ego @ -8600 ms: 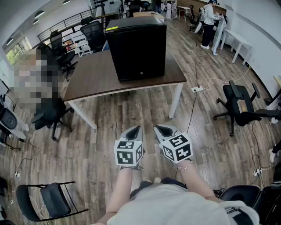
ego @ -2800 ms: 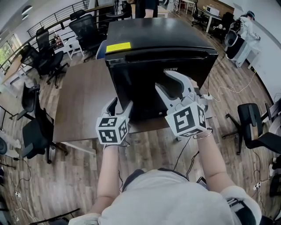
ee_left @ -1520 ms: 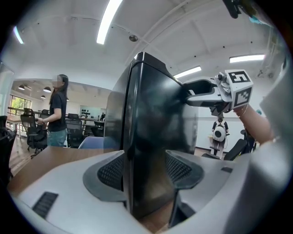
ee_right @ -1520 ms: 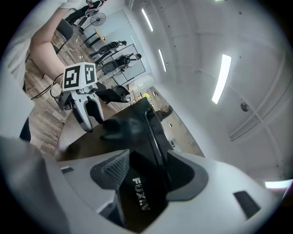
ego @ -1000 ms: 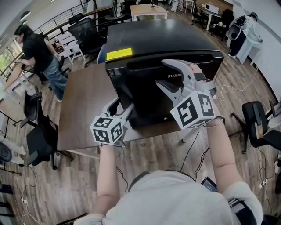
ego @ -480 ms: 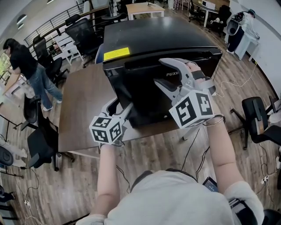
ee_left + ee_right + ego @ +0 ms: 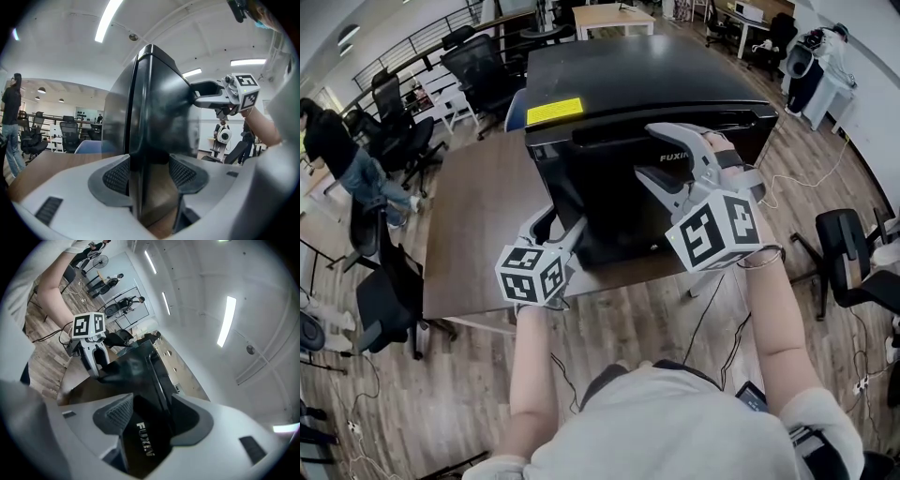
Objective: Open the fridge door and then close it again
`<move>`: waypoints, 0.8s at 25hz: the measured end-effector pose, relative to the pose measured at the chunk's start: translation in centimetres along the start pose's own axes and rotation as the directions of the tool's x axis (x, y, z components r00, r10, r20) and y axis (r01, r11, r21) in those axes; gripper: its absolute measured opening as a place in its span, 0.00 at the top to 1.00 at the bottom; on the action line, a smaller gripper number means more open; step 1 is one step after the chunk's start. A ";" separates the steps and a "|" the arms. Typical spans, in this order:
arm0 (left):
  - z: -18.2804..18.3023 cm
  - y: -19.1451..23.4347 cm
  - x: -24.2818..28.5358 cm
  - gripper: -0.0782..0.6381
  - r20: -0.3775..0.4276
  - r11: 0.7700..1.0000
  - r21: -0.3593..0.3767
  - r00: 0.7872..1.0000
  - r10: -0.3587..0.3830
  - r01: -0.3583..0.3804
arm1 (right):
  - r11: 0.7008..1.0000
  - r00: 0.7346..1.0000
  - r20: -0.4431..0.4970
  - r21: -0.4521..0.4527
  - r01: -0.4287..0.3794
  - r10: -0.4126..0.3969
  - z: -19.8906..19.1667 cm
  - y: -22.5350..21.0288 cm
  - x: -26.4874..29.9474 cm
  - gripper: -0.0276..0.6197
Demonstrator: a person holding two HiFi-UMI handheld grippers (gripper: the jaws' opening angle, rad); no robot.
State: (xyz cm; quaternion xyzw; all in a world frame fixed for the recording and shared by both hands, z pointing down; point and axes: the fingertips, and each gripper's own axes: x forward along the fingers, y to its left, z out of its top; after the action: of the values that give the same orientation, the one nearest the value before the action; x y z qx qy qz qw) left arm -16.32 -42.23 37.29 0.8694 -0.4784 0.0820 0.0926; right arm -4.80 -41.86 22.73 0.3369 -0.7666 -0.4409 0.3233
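Note:
A black mini fridge (image 7: 628, 75) stands on a brown table (image 7: 478, 216), and its door (image 7: 619, 216) looks closed against the body. My right gripper (image 7: 645, 152) is open at the door's top edge beside the FUXIN logo, one finger over the top recess and one on the front. In the right gripper view the logo lies between the jaws of this gripper (image 7: 152, 416). My left gripper (image 7: 558, 223) is open low at the fridge's front left corner. In the left gripper view that vertical edge (image 7: 136, 140) runs between its pads (image 7: 117, 176).
A yellow label (image 7: 554, 111) sits on the fridge's top. Office chairs stand left of the table (image 7: 389, 281) and at the right (image 7: 853, 253). A person (image 7: 337, 159) walks at the far left. A cable (image 7: 712, 309) trails across the wooden floor.
Since the earliest frames I have come up to the fridge and set both grippers at its front. Over the last second the grippers hold still; the person at left has walked further left.

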 end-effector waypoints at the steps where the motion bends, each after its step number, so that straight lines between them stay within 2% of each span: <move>1: 0.0 0.0 -0.1 0.53 0.002 1.000 -0.002 1.000 0.003 -0.003 | 1.000 1.000 0.004 -0.002 0.001 -0.001 0.1 0.0 0.0 0.59; 6: 0.0 0.0 -0.2 0.53 0.011 0.999 -0.004 0.999 0.034 -0.034 | 1.000 1.000 0.010 -0.002 0.004 -0.003 0.0 0.0 0.0 0.59; 12: -0.7 -1.7 -1.9 0.55 0.012 1.000 0.001 1.000 0.017 -0.017 | 1.000 0.999 0.023 0.007 -0.024 0.023 0.2 0.7 -1.7 0.58; 20: -1.4 -3.6 -3.3 0.56 0.018 0.999 -0.018 0.999 0.039 -0.039 | 1.000 0.999 0.051 0.022 -0.003 0.001 0.1 1.1 -3.5 0.57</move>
State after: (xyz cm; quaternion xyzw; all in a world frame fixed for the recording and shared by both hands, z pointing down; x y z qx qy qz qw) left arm -15.05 -37.32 37.62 0.8596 -0.4970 0.0717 0.0944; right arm -3.20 -38.55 22.96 0.3284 -0.7797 -0.4404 0.3004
